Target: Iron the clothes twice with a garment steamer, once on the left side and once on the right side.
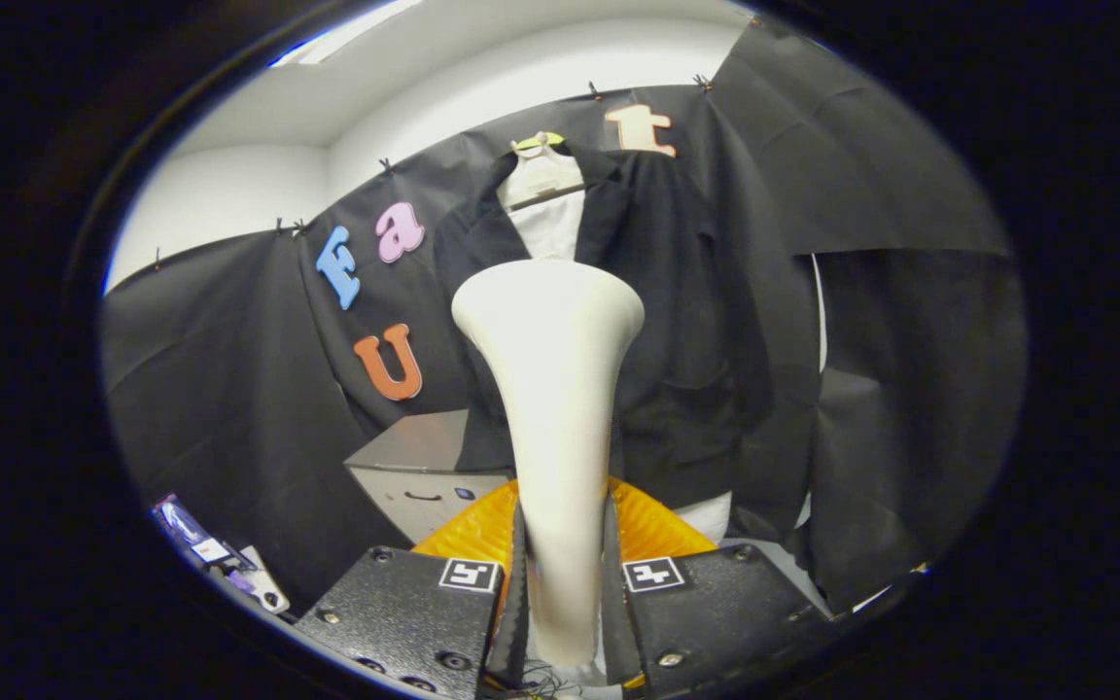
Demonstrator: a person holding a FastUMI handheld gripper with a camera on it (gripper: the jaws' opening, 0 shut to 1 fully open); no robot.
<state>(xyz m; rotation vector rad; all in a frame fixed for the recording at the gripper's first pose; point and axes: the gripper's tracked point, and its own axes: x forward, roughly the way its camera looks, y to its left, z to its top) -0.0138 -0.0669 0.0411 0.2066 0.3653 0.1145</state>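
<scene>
I've got the gripper (563, 574) clamped on the garment steamer (552, 389): both fingers (518, 583) press the narrow cream handle from left and right, jaws nearly closed around it. The steamer stands upright between the fingers, handle widening upward into a flared head whose rounded top sits beyond the fingertips, in front of the clothes. The clothes are a dark jacket (662, 311) over a white shirt (545, 209), hung on a hanger (539, 144) with a yellow-green top, against the black cloth wall (229, 369) at the far side. The steamer head overlaps the jacket's lower front, about centre, slightly left of the lapel opening; can't tell whether it touches the fabric. Behind the handle, near the fingers, an orange ribbed object (468, 530) spreads left and right. Further left, a grey box (414, 476) with a small blue dot on its face sits below the jacket's left hem. Near left, some small items (215, 559) lie low down, too blurred to identify. White wall and ceiling above the cloth.
</scene>
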